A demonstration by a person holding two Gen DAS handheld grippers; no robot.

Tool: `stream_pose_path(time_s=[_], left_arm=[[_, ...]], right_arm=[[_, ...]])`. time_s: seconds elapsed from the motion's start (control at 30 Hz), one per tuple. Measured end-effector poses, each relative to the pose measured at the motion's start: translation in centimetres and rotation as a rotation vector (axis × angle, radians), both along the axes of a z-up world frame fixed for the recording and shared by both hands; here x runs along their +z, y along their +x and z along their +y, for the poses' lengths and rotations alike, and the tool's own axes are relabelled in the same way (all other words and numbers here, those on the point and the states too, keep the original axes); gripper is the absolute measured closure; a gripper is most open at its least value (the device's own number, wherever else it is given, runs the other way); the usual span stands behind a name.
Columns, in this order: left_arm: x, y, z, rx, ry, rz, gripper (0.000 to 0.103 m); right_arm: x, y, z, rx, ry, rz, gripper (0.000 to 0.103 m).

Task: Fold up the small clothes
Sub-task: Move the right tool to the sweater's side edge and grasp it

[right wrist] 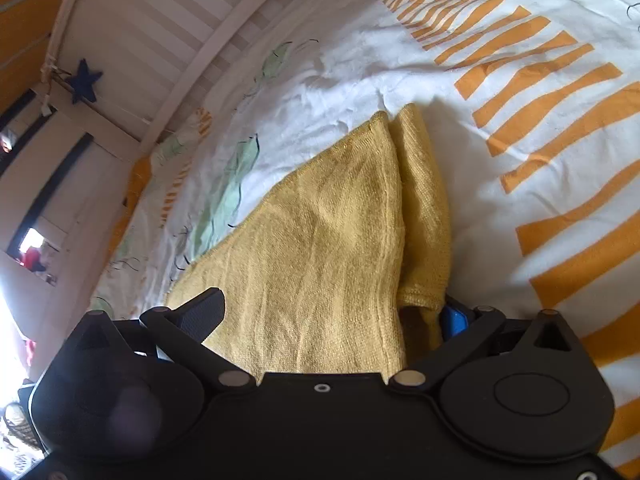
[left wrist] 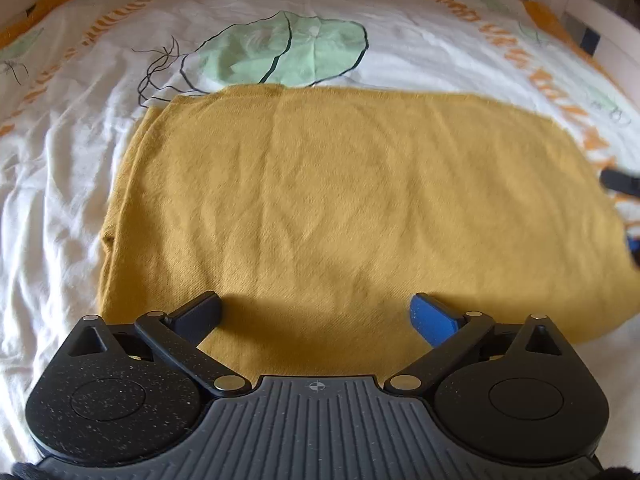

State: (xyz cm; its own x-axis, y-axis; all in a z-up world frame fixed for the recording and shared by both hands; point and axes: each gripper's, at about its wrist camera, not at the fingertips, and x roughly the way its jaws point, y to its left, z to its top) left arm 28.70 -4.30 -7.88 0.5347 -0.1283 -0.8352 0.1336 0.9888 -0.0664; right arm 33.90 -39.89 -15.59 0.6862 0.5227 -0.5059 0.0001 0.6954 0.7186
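A mustard-yellow knit garment (left wrist: 340,200) lies flat on the bed, folded into a broad rectangle. My left gripper (left wrist: 316,316) is open and empty, its fingers spread just above the garment's near edge. In the right wrist view the same garment (right wrist: 328,240) shows a doubled corner with a sleeve-like flap on the right. My right gripper (right wrist: 332,316) is open, with the cloth lying between its spread fingers; the blue right finger (right wrist: 454,320) is partly hidden under the flap. The right gripper's tips also show at the right edge of the left wrist view (left wrist: 620,184).
The bed cover (left wrist: 60,180) is white with green leaf prints and orange lettering. A white slatted bed rail (right wrist: 180,32) runs along the far side. A blue star (right wrist: 84,80) hangs by the rail.
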Motion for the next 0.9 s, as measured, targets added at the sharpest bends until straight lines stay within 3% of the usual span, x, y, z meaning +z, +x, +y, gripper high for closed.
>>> stream_pose_path(time_s=[0.1, 0.27, 0.5, 0.6, 0.67, 0.9], left_arm=[[1.3, 1.7, -0.7, -0.004, -0.054, 0.001, 0.001], [2.9, 6.2, -2.8, 0.025, -0.057, -0.027, 0.001], [1.6, 11.1, -4.9, 0.09, 0.004, -0.008, 0.001], [-0.3, 11.9, -5.4, 0.096, 0.055, 0.03, 0.0], [-1.0, 11.6, -5.5, 0.083, 0.07, 0.008, 0.0], [0.1, 11.0, -5.3, 0.072, 0.072, 0.009, 0.001]], right_arm=[[-0.1, -0.1, -0.2, 0.001, 0.02, -0.001, 0.0], [0.2, 0.4, -0.1, 0.002, 0.011, 0.023, 0.0], [0.1, 1.1, -0.4, 0.018, 0.024, 0.049, 0.0], [0.0, 1.3, -0.6, 0.016, 0.044, 0.057, 0.0], [0.0, 1.4, -0.7, 0.018, 0.048, 0.061, 0.0], [0.0, 1.5, -0.7, 0.02, 0.044, 0.062, 0.0]])
